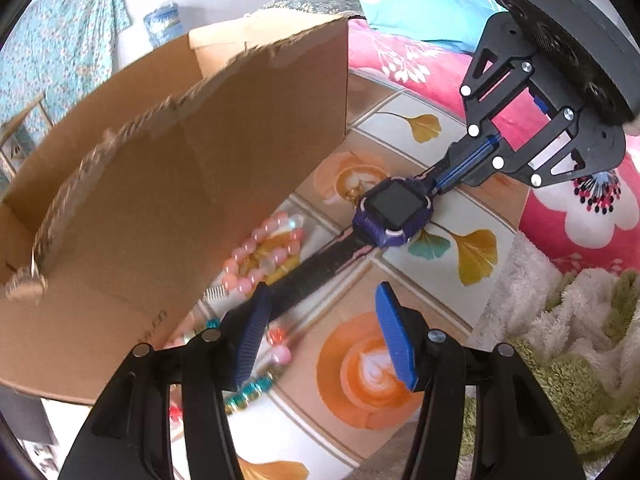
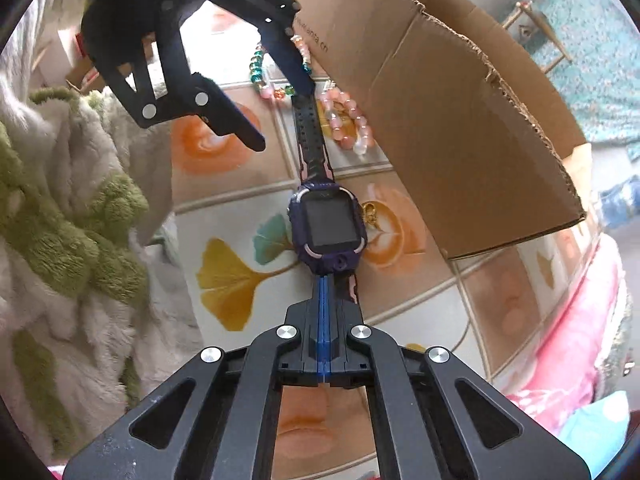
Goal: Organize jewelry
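Observation:
A purple smartwatch (image 1: 394, 212) with a black strap hangs stretched out above the patterned mat (image 1: 372, 376). My right gripper (image 2: 325, 280) is shut on one strap end, just behind the watch face (image 2: 329, 224); it shows in the left wrist view (image 1: 460, 172) too. My left gripper (image 1: 320, 300) is open, its left finger against the other strap end, its right finger apart. In the right wrist view the left gripper (image 2: 284, 116) straddles the far strap. A pink bead bracelet (image 1: 260, 256) and a teal bead strand (image 1: 248, 392) lie on the mat.
An open cardboard box (image 1: 160, 184) stands right beside the watch and beads. A fluffy white and green blanket (image 2: 68, 220) lies on the other side. A pink floral quilt (image 1: 580, 216) and a blue pillow (image 1: 424, 12) lie beyond.

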### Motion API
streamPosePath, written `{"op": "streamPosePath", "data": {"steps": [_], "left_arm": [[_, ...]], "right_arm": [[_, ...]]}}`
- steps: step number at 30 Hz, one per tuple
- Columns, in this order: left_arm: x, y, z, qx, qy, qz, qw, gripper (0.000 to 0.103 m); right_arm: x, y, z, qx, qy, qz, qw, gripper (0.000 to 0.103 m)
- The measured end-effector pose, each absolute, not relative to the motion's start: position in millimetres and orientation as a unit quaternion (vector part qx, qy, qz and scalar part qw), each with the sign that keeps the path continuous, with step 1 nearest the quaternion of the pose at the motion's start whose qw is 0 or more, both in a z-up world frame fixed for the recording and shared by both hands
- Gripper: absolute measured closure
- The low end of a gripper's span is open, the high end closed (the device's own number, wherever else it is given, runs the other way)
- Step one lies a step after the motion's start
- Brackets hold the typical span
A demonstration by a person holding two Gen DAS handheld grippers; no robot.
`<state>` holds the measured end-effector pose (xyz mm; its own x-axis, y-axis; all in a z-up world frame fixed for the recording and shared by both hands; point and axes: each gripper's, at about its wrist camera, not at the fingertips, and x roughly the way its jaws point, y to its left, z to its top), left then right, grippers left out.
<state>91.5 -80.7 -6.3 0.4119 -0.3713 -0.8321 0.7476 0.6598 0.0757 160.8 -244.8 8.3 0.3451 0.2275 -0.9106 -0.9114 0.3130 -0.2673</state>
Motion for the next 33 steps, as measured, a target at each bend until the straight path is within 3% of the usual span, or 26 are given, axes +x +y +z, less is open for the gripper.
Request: {"op": "streamPosePath", "data": {"steps": [9,13,17,29,33], "left_arm": [[98.4,-104.9,-14.0,0.297,0.403,-0.355,0.789,0.050],[112.6,-108.3,-13.7,0.271,0.431,-0.390,0.767,0.050],[116.9,-113.5,-12.3,0.253,0.445,-0.428,0.744,0.050],[128.9,-130.3,-11.6,0.249,0.457,-0.483,0.704,0.050],[129.9,-132.3,-10.1,0.260,0.456,-0.490,0.696,0.048]], "right_arm": [[172.5,-268.6,15.1,-0.348,0.422,0.415,0.727,0.102],[187.8,-270.3,29.6,-0.283,0.435,0.432,0.737,0.070],[201.0,-276.0,31.4,-0.239,0.450,0.447,0.735,0.063],[204.3,-272.8,7.7,-0.281,0.462,0.480,0.691,0.062],[205.7,-274.2,8.0,-0.292,0.459,0.480,0.689,0.080]]}}
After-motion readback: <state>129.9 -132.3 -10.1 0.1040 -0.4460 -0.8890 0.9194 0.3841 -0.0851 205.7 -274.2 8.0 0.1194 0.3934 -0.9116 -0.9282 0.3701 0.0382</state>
